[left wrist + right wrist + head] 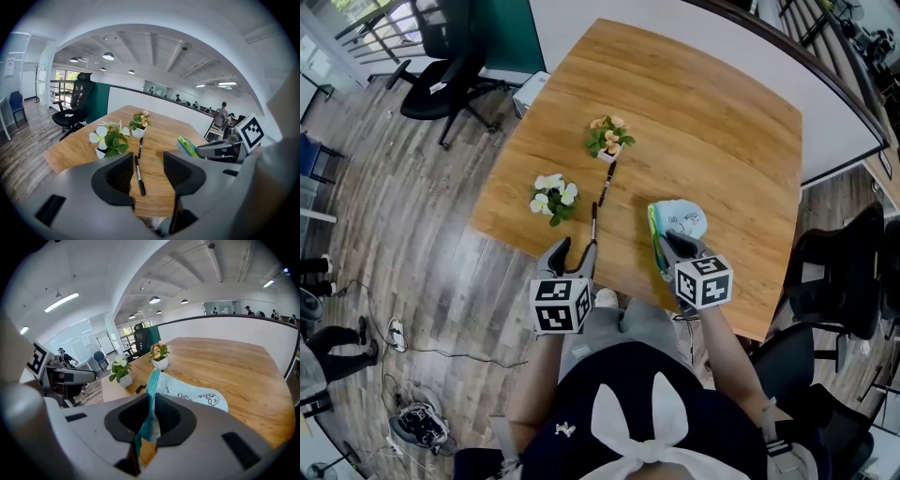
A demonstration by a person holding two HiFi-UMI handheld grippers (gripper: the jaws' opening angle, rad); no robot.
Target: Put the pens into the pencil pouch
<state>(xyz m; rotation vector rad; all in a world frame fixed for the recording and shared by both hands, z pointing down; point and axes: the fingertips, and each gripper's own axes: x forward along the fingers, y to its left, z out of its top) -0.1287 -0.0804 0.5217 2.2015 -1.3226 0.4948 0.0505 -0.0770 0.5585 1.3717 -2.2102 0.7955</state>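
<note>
Pinching the teal zip edge of the pencil pouch [187,392], the right gripper [151,404] was seen clenched on fabric, with the cloth folded up between its jaws. The rest of the pouch appeared to lie on the wooden table [712,131], at the near right side. The left gripper [147,171] was seen released, jaws apart, nothing gripped. The near pen [138,176] was framed in the gap but lay flat on the wood beyond the jaws, not touched. A far pen [140,146] was noted further on, roughly in line with the first, its far end close to the orange flower pot [609,138]. A white flower pot [553,197] stood just left of the near pen.

Handling, as judged: the pouch was taken to be light, soft and limp, so its mouth would likely sag shut unless one lip was kept pinched near the zip. The pens were judged thin, stiff, light and smooth, likely to roll or skid if nudged. A hold across mid-barrel was judged best, jaws square to the pen. The pots were judged easy to knock over, so care would be needed beside the far pen
</note>
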